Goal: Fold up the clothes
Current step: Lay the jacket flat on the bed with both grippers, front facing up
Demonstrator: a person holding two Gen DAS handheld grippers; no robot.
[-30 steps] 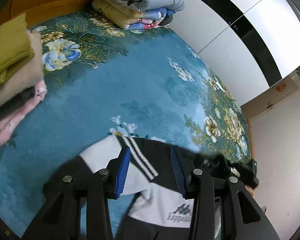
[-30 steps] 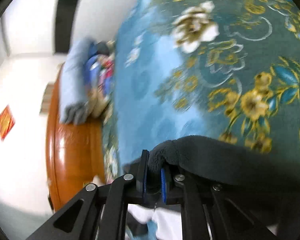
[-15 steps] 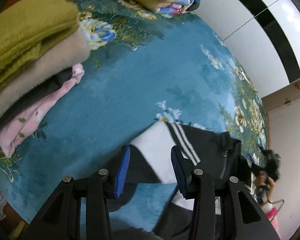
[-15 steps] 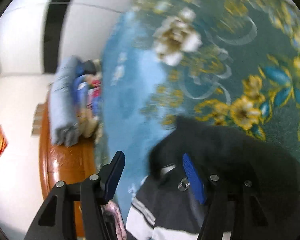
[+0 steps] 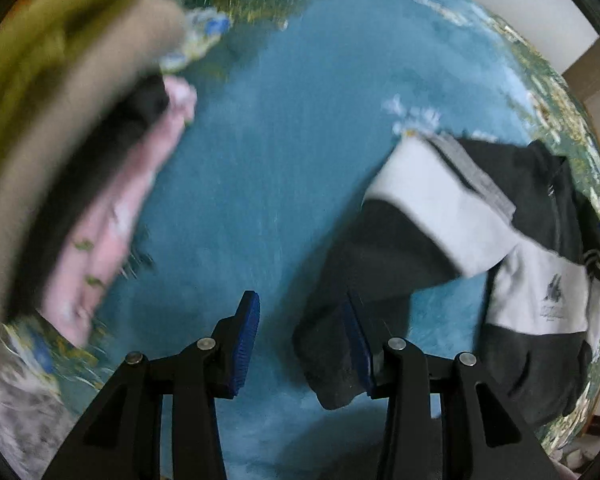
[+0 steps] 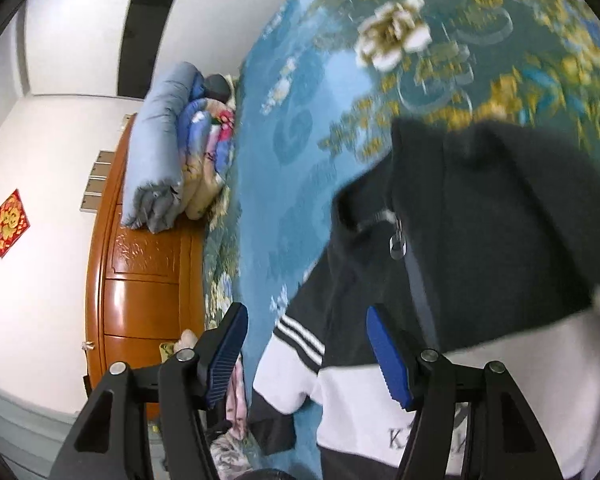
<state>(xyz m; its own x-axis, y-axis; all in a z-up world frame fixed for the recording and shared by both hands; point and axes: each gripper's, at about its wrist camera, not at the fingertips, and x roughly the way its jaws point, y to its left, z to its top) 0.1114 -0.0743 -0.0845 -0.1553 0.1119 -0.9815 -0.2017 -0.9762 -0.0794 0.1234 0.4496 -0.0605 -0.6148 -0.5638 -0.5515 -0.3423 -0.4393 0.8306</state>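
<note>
Clothes lay on a blue flowered bedspread (image 5: 284,152): one black-and-white jacket (image 5: 452,216) spread loose at the right of the left view, its dark sleeve end reaching down beside the left gripper (image 5: 302,340). A blurred pile of folded garments (image 5: 60,128) sat well apart at the left. Rolled quilts (image 6: 168,152) rested against the wooden headboard (image 6: 140,264). Both tongs stood wide and held nothing; the right gripper (image 6: 308,354) hovered over the jacket's striped sleeve, near the zip pull (image 6: 398,242).
</note>
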